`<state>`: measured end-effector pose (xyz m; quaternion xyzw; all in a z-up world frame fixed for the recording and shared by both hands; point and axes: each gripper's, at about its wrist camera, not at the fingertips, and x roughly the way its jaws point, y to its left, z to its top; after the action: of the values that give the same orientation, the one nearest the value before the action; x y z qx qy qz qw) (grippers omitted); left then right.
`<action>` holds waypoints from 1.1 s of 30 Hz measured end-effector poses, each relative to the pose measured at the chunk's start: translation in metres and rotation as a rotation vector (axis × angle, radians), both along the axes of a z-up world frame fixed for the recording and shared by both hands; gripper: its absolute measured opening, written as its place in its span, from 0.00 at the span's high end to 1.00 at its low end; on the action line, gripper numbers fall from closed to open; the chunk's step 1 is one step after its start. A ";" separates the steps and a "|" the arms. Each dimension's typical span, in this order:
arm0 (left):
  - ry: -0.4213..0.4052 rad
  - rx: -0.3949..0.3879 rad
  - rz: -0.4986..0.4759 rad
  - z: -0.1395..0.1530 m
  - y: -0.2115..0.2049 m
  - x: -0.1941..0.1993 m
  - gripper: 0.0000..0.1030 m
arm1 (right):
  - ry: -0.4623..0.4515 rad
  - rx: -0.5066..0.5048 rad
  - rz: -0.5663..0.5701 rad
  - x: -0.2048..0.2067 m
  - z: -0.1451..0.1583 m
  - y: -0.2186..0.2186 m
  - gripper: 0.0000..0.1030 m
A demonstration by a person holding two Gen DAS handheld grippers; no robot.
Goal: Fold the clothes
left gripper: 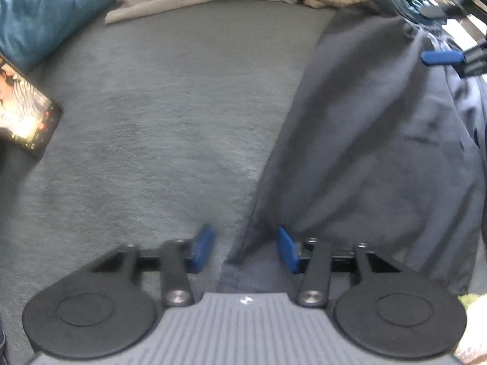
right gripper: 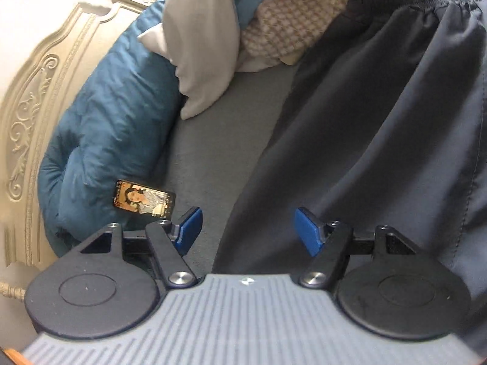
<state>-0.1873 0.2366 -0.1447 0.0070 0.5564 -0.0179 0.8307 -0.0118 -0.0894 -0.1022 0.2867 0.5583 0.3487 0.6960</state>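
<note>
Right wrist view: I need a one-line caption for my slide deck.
Open right gripper poised over the edge of dark trousers spread on a grey bed, a lit phone lying beside a blue pillow.

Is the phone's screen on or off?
On. The phone lies on the grey bed cover beside the blue pillow, its screen lit with a picture.
</note>
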 end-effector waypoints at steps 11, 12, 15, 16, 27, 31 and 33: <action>-0.113 -0.082 -0.096 0.033 -0.021 -0.028 0.98 | 0.031 -0.051 -0.055 0.008 -0.013 0.001 0.35; -0.130 -0.105 -0.112 0.039 -0.023 -0.031 0.98 | 0.030 -0.057 -0.056 0.008 -0.013 0.002 0.35; -0.165 -0.183 -0.150 0.056 -0.030 -0.037 0.98 | 0.018 -0.074 -0.050 0.013 -0.011 0.011 0.35; -0.173 -0.211 -0.161 0.061 -0.033 -0.039 0.98 | 0.013 -0.079 -0.045 0.016 -0.009 0.017 0.35; -0.255 -0.500 -0.329 0.102 -0.074 -0.032 0.98 | 0.017 -0.173 0.100 0.027 -0.017 0.082 0.35; -0.274 -0.572 -0.388 0.112 -0.093 -0.014 0.98 | 0.015 -0.187 0.085 0.027 -0.027 0.075 0.73; -0.288 -0.589 -0.423 0.117 -0.105 -0.007 0.98 | 0.021 -0.164 0.061 0.028 -0.028 0.064 0.90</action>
<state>-0.1944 0.1321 -0.0276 -0.1148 0.3915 -0.3466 0.8446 0.0163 -0.0256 -0.1306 0.2152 0.6010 0.3197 0.7002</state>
